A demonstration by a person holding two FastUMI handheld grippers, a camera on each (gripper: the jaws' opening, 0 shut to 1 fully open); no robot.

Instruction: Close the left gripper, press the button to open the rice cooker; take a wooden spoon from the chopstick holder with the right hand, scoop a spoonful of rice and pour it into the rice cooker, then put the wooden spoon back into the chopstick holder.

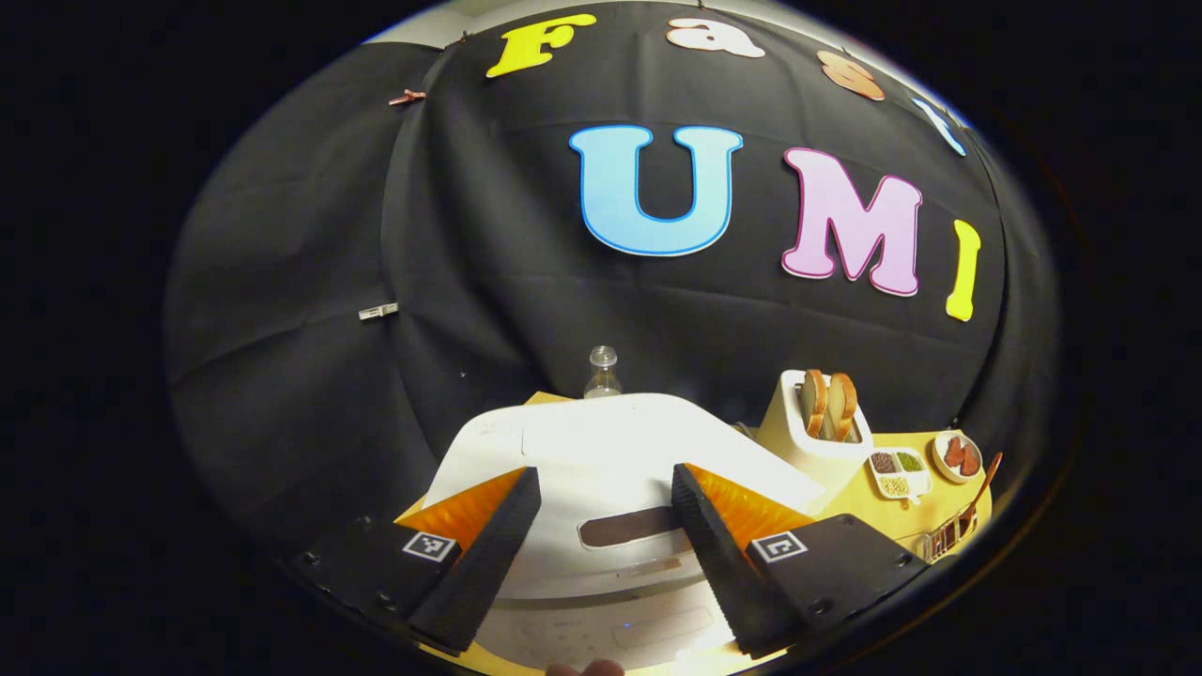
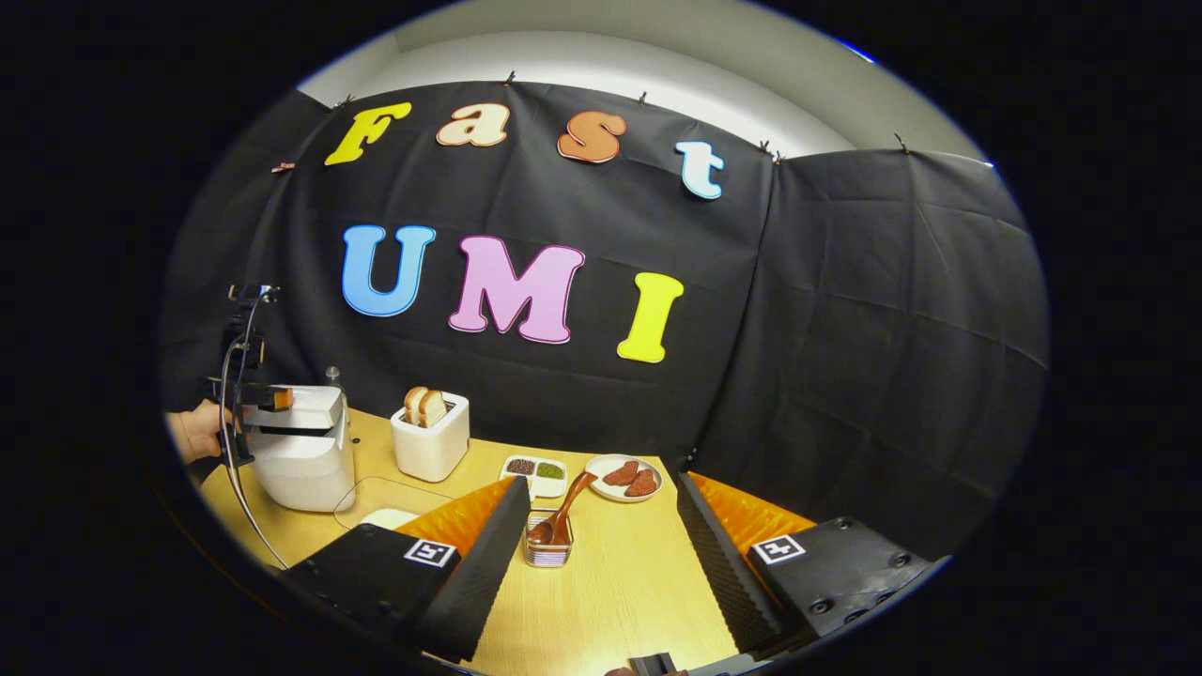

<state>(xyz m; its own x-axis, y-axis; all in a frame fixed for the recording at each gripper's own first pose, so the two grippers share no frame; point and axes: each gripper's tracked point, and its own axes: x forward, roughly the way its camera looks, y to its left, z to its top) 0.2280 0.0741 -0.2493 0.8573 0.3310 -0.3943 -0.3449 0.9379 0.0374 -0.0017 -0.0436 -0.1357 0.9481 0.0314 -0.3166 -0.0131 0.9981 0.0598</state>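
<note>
While the left gripper (image 1: 606, 488) hangs over the white rice cooker (image 1: 610, 469) in the left gripper view, its two fingers stand well apart and touch nothing, the cooker's lid lying shut between and below them. A dark oblong strip (image 1: 627, 526) (possibly the button, though I cannot tell) sits on the lid's front, between the fingertips. Behind the cooker a clear bottle (image 1: 602, 372) stands at the bench's back edge. To the right is a white toaster (image 1: 812, 422) with two bread slices upright in it, then a small divided dish of grains (image 1: 899, 472) and a plate of red pieces (image 1: 958, 456). Near the bench's right edge the chopstick holder (image 1: 948, 533) carries the wooden spoon (image 1: 984, 481), its handle leaning up and to the right.

From the right gripper view, the right gripper (image 2: 601, 526) hovers above the yellow bench (image 2: 620, 582) with its fingers spread wide and nothing between them. Just beyond the gap stands the clear chopstick holder (image 2: 548, 545), the wooden spoon (image 2: 562, 514) resting in it bowl-down, handle tilted up to the right. Behind it lie the divided dish (image 2: 535, 471) and the plate (image 2: 624, 477), touching or nearly so. The toaster (image 2: 430, 437) is farther left, and the rice cooker (image 2: 299, 451) stands near the bench's left edge with the other gripper (image 2: 268, 398) over its top and a hand (image 2: 195, 432) behind it.
</note>
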